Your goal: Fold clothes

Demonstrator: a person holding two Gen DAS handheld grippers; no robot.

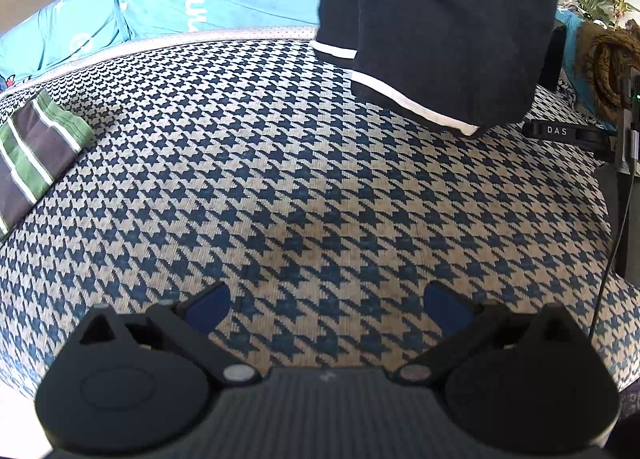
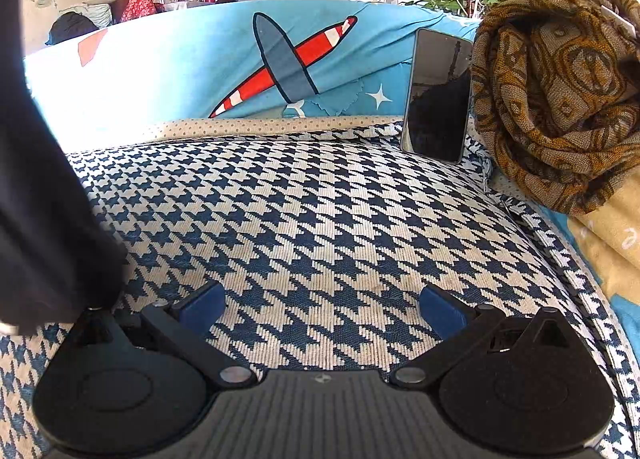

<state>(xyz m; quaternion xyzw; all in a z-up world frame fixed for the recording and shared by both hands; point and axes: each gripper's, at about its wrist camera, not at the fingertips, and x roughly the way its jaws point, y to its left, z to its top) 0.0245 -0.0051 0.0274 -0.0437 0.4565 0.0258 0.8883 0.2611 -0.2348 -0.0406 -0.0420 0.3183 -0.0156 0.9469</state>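
Both the left gripper (image 1: 327,309) and the right gripper (image 2: 322,309) are spread wide, grasping nothing, over the houndstooth cushion (image 1: 280,195). The dark garment (image 1: 436,19) hangs at the cushion's far right, long axis vertical, white-trimmed hem (image 1: 416,105) pointing down onto the cushion. A striped folded cloth (image 1: 34,155) lies far left.

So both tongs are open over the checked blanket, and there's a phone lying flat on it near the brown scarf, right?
Nearly. The phone isn't lying flat: the right wrist view shows it standing upright, propped against the blue cover beside the brown scarf. The left tongs and right tongs are indeed open over the checked blanket.
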